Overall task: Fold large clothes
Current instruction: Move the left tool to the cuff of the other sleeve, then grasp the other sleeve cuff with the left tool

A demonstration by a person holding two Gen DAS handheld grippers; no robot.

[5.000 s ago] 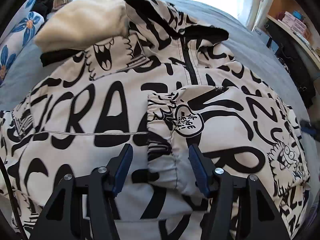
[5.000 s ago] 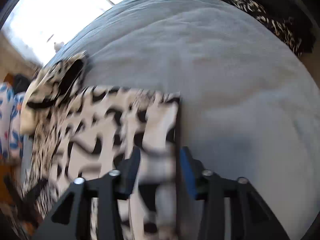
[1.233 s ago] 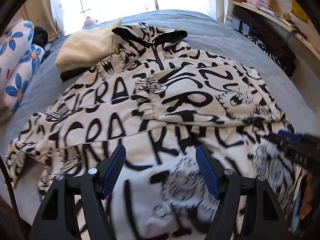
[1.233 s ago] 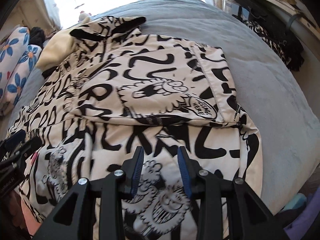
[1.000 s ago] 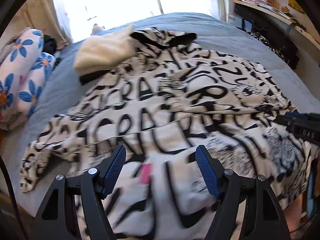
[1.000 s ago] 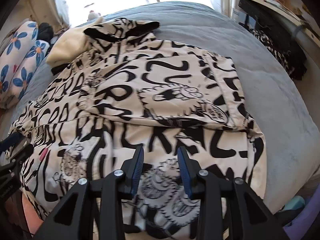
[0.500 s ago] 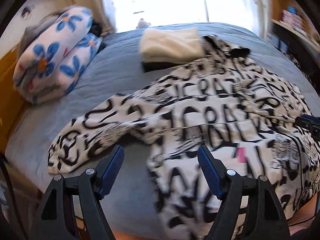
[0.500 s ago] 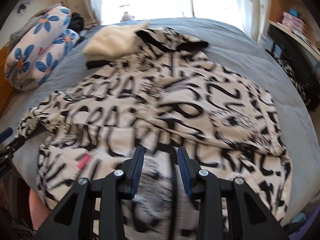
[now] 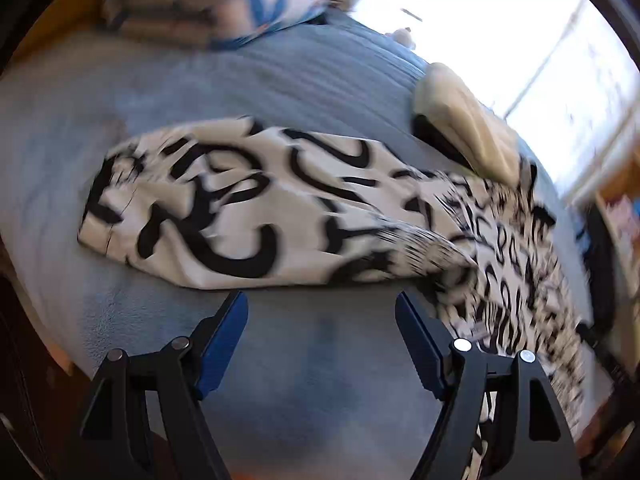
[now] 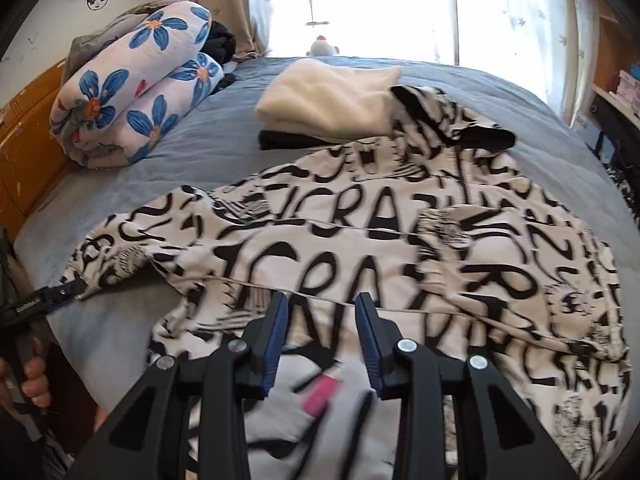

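jacket (image 10: 360, 248) hood only right-side

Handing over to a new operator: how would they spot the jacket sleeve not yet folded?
On the blue-grey bed, find the cream jacket with black graffiti lettering. Its outstretched sleeve lies flat toward the bed's left edge, the only part sticking out from the body.

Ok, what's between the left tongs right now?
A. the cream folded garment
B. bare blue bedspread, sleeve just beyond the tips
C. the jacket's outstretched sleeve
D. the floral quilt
B: the left tongs stand open over bare bedspread, with the printed sleeve lying just past the tips.
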